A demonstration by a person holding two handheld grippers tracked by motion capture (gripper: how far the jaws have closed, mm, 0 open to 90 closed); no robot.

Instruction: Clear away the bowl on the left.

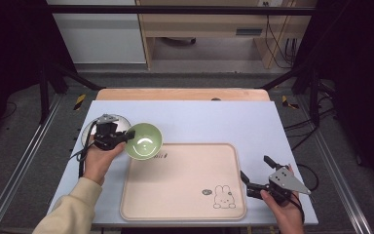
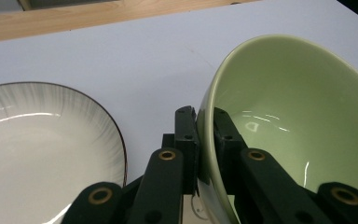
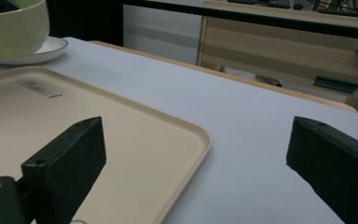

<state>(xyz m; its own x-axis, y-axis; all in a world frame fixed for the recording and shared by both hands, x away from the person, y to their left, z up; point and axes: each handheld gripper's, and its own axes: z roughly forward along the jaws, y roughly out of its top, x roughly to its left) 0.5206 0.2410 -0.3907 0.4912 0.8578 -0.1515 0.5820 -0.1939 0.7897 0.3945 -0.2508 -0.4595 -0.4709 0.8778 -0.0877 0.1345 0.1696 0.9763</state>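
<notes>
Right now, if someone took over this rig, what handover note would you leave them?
Left gripper: shut on the rim of the glossy green ceramic bowl, held tilted at the far-left corner of the beige plastic tray.
Right gripper: open, holding nothing, beside the tray's near-right corner.
White round plate with a dark rim: on the table left of the tray.
Done: bowl gripped.
Left: probably set the bowl on the tray; the plate may follow.

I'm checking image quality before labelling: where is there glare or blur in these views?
High view: a bright glare spot inside the green bowl, dark surroundings. Left gripper view: streaky highlights in the bowl and on the white plate; the left gripper looks soft. Right gripper view: the right gripper blurred, the tray sharper.
</notes>
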